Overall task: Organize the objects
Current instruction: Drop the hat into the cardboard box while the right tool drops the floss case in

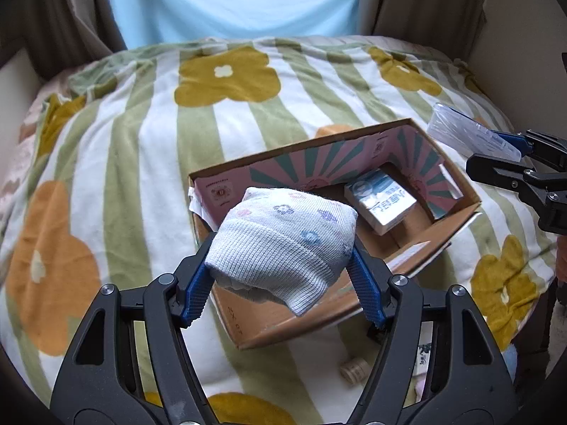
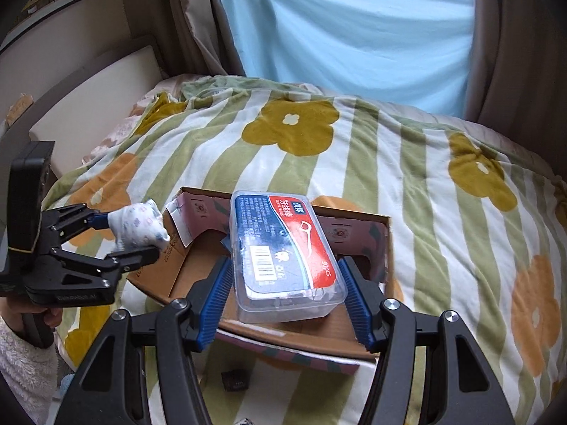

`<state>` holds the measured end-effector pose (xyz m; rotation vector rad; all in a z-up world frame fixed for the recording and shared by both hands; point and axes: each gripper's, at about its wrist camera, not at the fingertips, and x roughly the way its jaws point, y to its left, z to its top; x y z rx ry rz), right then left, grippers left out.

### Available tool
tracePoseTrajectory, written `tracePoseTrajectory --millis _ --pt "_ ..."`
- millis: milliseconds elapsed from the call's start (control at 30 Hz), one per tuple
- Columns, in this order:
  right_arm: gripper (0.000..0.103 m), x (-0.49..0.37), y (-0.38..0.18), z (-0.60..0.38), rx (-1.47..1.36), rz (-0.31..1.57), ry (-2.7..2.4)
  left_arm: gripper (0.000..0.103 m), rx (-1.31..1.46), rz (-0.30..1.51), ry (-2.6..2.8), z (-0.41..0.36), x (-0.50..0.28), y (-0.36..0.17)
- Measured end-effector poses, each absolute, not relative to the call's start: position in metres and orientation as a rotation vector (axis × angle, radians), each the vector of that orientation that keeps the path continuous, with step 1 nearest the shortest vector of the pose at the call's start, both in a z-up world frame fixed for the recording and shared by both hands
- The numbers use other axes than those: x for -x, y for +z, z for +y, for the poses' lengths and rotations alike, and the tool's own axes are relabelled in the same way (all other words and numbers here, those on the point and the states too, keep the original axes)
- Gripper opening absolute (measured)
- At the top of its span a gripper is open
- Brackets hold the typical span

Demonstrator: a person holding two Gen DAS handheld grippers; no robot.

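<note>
Clear floss-pick box point(image 2: 285, 256) between right hand-held gripper point(image 2: 285, 301) fingers, above cardboard box point(image 2: 354, 322).

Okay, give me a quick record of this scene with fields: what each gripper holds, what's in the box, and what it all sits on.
Left gripper: shut on a rolled white sock with pastel flower print
Right gripper: shut on a clear plastic dental floss box with red and blue label
Container: open brown cardboard box with pink printed lining
Inside container: small white and blue carton
Surface: green-striped flower-print blanket
</note>
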<state>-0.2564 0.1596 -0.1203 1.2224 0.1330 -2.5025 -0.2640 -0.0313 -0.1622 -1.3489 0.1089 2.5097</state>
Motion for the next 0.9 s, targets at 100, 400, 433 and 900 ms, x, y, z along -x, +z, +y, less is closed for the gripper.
tracePoseTrajectory --millis 100,400,433,900 --pt "0.057 0.271 -0.135 0.152 -1.252 0.133 -2.476 0.067 1.371 0.117 2.491 -0.033 0.272 -0.181" --pt "0.057 0.293 -0.166 0.143 -1.314 0.103 -2.415 0.067 1.421 0.140 2.470 -0.030 0.287 -0.207" --pt "0.057 0.295 -0.166 0.142 -1.314 0.100 -2.412 0.067 1.420 0.159 2.473 -0.028 0.288 -0.208" --pt "0.092 0.313 -0.173 0.132 -1.358 0.130 -2.402 0.103 1.412 0.220 2.520 -0.024 0.288 -0.201"
